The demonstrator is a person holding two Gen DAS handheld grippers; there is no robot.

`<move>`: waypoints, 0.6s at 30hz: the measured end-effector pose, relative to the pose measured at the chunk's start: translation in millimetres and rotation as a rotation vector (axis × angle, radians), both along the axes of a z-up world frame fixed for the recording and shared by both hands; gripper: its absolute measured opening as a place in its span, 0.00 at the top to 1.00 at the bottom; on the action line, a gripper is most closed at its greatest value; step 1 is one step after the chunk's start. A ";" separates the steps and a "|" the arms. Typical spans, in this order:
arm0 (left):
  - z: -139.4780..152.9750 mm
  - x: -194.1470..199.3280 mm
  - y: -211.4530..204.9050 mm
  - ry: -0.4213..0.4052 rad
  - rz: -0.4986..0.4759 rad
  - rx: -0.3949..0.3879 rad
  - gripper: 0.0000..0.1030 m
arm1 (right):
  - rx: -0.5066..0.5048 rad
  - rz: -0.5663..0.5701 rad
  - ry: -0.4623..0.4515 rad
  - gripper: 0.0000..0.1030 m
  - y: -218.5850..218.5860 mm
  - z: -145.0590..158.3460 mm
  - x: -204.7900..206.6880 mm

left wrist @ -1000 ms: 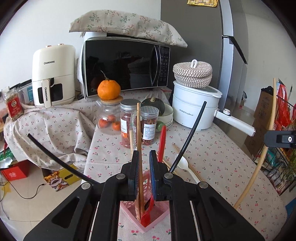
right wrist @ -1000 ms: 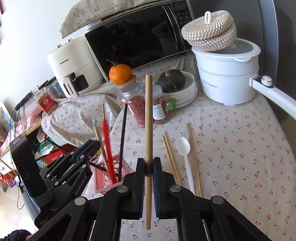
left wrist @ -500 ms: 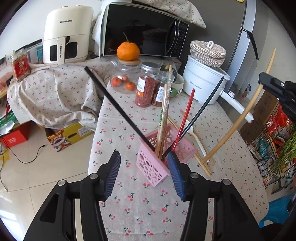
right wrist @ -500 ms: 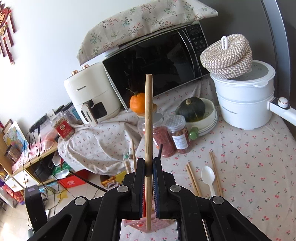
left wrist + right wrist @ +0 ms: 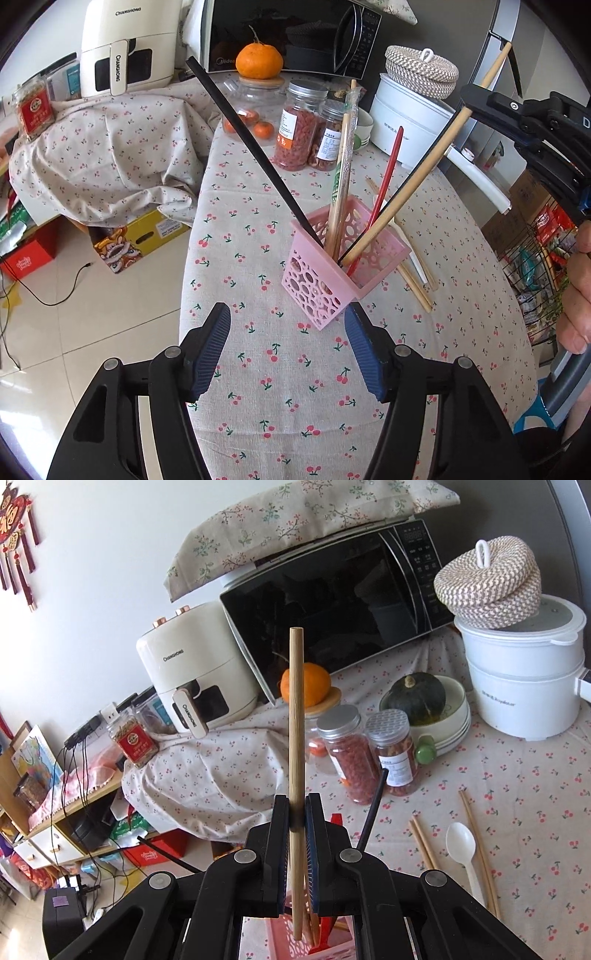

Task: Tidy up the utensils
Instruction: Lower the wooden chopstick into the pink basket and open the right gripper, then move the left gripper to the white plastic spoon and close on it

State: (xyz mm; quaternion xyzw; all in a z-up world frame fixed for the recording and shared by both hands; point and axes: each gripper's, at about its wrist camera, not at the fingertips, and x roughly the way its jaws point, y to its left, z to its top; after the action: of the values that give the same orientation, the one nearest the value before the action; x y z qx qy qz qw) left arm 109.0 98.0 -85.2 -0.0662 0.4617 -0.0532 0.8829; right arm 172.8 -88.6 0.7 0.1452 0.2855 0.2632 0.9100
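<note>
A pink perforated basket stands on the cherry-print tablecloth and holds black, red and wooden chopsticks. My left gripper is open and empty just in front of the basket. My right gripper is shut on a bamboo chopstick; the chopstick's lower end reaches into the basket. In the left wrist view the same chopstick slants up from the basket to the right gripper. A white spoon and loose wooden chopsticks lie on the cloth to the right.
Two spice jars, a jar topped by an orange, a white pot with woven lid, a microwave and an air fryer stand at the back. The table edge and floor lie left.
My left gripper opened, let go of its chopstick and pulled back from the basket. My right gripper brought the bamboo chopstick over the basket and lowered its end in.
</note>
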 end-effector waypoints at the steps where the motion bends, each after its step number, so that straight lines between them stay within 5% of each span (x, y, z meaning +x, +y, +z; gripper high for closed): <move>1: -0.1 -0.2 -0.2 0.002 -0.003 0.000 0.35 | 0.000 0.004 0.006 0.89 1.5 -1.9 0.6; 3: 0.2 -0.5 -0.6 0.007 -0.008 -0.001 0.35 | -0.003 0.008 0.020 0.86 2.8 -4.8 1.8; 7: 2.4 -1.1 -2.2 0.006 -0.014 -0.006 0.35 | -0.008 0.007 0.010 0.58 0.2 -3.1 -3.0; 18: 11.3 -4.8 -24.2 -0.007 -0.055 -0.008 0.35 | -0.057 -0.026 -0.035 0.26 -37.6 9.0 -22.1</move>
State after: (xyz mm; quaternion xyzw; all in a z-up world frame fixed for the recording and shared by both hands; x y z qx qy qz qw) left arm 104.2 73.8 -73.9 -0.0569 0.4603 -0.0795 0.8824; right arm 150.6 -126.2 9.7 0.1182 0.2751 0.2455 0.9220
